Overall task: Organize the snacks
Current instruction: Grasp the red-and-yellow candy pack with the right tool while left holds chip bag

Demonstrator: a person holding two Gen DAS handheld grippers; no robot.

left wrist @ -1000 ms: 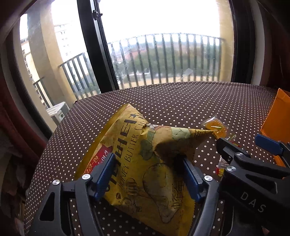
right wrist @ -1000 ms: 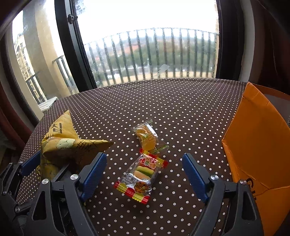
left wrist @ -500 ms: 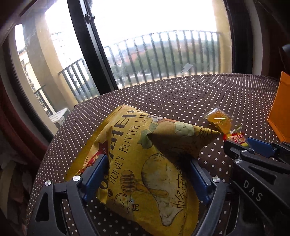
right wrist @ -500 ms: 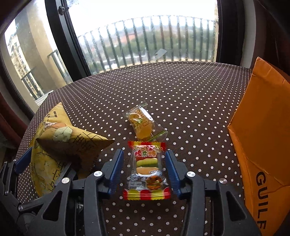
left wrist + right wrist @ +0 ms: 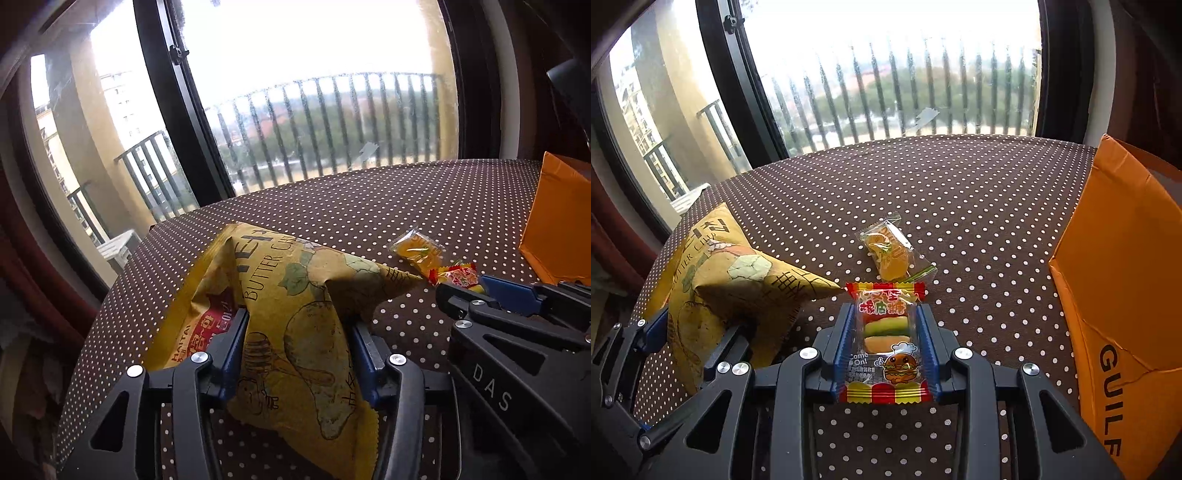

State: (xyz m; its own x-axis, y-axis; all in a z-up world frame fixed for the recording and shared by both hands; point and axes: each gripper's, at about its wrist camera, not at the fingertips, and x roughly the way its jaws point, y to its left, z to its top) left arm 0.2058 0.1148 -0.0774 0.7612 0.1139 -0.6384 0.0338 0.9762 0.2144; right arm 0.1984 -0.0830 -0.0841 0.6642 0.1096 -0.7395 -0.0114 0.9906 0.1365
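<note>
Right wrist view: burger gummy packet clamped by right hand-held gripper, just closed | left wrist view: left hand-held gripper just closed, pinching crumpled yellow chip bag | clear orange candy beyond packet

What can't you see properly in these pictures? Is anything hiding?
- Orange box: its inside is hidden in both views; the frame's right edge cuts it off.
- Chip bag: its bottom corner runs off the left wrist view, and the left gripper covers parts.
- Burger gummy pack: small print too tiny; the right gripper covers its sides.
- Yellow candy: label unreadable.
</note>
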